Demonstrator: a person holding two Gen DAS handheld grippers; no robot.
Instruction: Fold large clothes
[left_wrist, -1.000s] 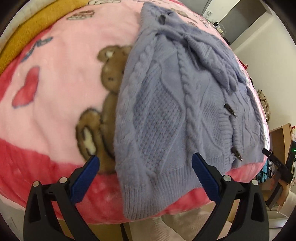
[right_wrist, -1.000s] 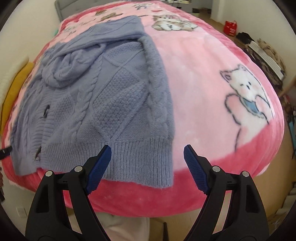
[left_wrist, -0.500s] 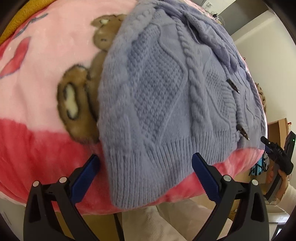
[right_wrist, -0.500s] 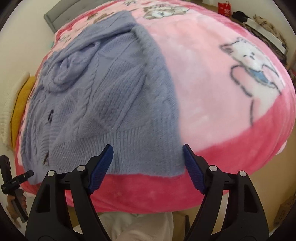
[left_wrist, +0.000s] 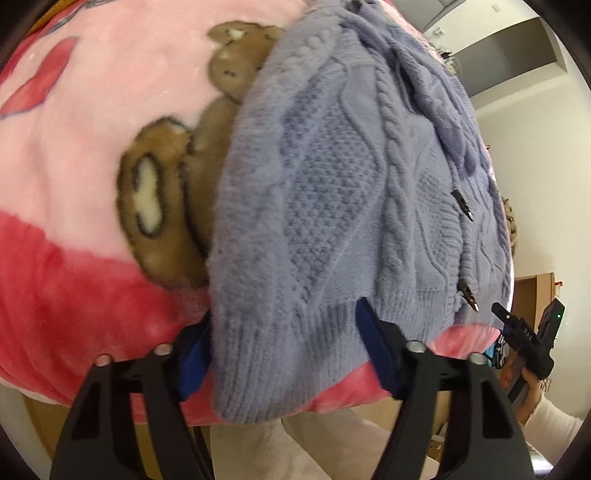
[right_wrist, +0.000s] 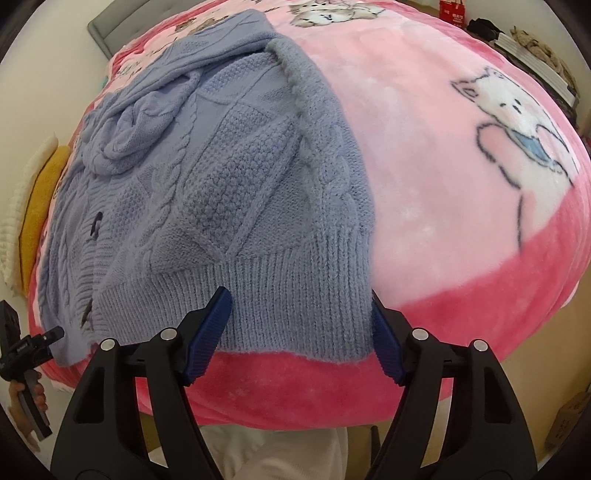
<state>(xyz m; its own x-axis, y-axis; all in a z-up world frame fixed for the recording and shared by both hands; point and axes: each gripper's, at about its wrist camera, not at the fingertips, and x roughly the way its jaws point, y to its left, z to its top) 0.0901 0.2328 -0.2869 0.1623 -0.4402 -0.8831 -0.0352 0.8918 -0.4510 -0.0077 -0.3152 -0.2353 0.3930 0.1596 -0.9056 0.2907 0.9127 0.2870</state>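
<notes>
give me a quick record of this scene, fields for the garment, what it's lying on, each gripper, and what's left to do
garment: blue cable-knit cardigan, spread flat, ribbed hem nearest
surface: pink cartoon blanket
left gripper: jaws just closing around the hem's left corner, pads not clearly pressing yet
right gripper: jaws just closing around the hem's right corner, not yet pinching
sleeve: bunched on the chest
remaining: hem not lifted; fold not started

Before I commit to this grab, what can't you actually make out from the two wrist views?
- Left wrist: the left gripper has one blue pad behind the sweater hem; contact unclear, picture blurred.
- Right wrist: the right gripper straddles the hem corner; its far pad is partly hidden.
- Both: the sweater's underside, against the blanket.
</notes>
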